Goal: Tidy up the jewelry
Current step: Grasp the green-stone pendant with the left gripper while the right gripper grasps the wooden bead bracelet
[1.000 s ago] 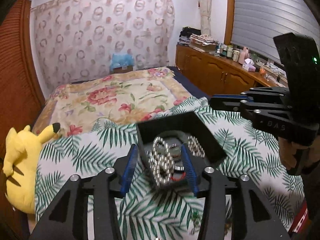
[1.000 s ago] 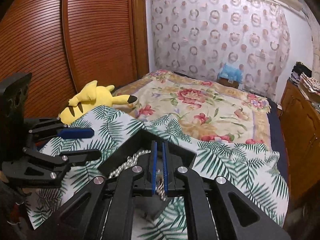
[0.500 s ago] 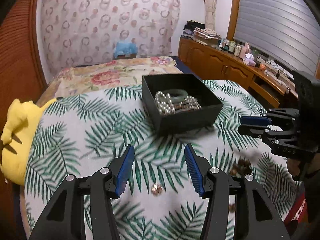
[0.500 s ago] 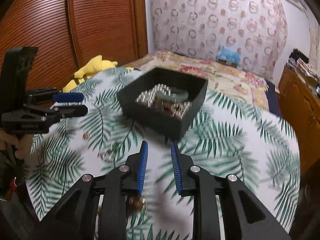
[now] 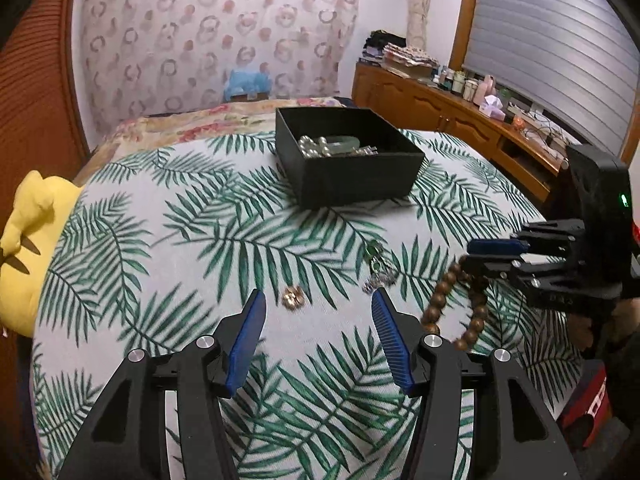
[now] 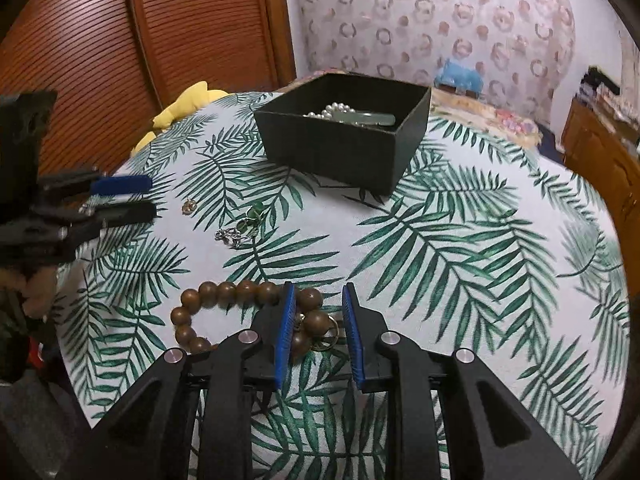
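Note:
A black box [image 5: 352,180] [image 6: 340,152] stands at the far side of the leaf-print cloth, with pearls and a green bangle [image 6: 372,119] inside. A brown wooden bead bracelet [image 6: 224,292] [image 5: 438,300] lies near the cloth's front edge. My right gripper [image 6: 319,292] [image 5: 470,258] is open over it, a few beads in the gap and not pinched. A gold charm [image 5: 293,297] [image 6: 188,206], a green piece [image 5: 375,250] [image 6: 254,214] and a silver piece [image 5: 378,280] [image 6: 232,236] lie loose mid-cloth. My left gripper [image 5: 319,300] [image 6: 150,198] hovers by the charm, jaws opening, nothing between them.
A yellow plush toy [image 5: 24,248] [image 6: 180,108] sits off the cloth's left edge. Slatted wooden doors [image 6: 100,40] stand beyond it. A cluttered wooden cabinet [image 5: 440,120] runs along the right wall. A flowered bed cover [image 5: 180,128] lies behind the box.
Both grippers pulled back from the box and sank toward the near part of the cloth. The right gripper's jaws went from shut to open and now straddle the bead bracelet.

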Demonstrator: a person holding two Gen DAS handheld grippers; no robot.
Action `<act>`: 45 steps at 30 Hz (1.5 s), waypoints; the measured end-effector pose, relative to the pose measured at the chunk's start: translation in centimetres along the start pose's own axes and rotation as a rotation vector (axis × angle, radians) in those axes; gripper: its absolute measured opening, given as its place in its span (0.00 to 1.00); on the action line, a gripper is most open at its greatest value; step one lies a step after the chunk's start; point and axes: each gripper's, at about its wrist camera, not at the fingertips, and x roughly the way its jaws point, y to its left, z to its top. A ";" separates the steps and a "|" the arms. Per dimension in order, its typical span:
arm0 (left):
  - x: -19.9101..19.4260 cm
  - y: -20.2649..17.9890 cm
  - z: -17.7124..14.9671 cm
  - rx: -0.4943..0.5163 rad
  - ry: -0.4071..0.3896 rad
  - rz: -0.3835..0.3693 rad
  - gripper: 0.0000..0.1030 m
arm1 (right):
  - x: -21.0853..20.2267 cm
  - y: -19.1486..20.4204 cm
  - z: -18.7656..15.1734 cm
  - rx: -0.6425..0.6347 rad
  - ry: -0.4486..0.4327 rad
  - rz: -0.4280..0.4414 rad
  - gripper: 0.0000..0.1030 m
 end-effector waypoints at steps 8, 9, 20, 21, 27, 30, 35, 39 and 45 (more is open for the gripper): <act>1.0 -0.7 -0.6 0.012 0.033 -0.018 0.51 | 0.5 0.4 0.1 -0.010 0.010 0.017 0.14; 1.2 -0.8 -0.6 0.014 0.037 -0.020 0.51 | 0.3 0.6 0.2 -0.016 0.001 0.019 0.14; 3.4 -2.0 1.3 0.046 0.051 -0.053 0.51 | -5.4 1.4 1.8 -0.042 -0.180 0.018 0.14; 3.7 -2.1 1.5 0.046 0.053 -0.057 0.49 | -5.8 1.4 1.9 -0.044 -0.190 0.012 0.14; 5.8 -3.0 2.9 0.076 0.085 -0.067 0.32 | -7.3 0.6 2.1 -0.038 -0.218 -0.016 0.14; 6.6 -3.3 3.3 0.086 0.097 -0.067 0.25 | -7.5 0.2 1.9 -0.031 -0.221 -0.023 0.14; 7.6 -3.6 3.9 0.117 0.102 -0.025 0.13 | -7.6 -0.1 1.6 -0.024 -0.223 -0.022 0.14; 7.9 -3.6 4.1 0.124 0.093 -0.020 0.11 | -7.7 0.0 1.6 -0.026 -0.225 -0.020 0.14; 6.8 -3.1 4.2 0.094 0.062 -0.023 0.10 | -8.4 0.4 2.1 -0.041 -0.244 -0.019 0.14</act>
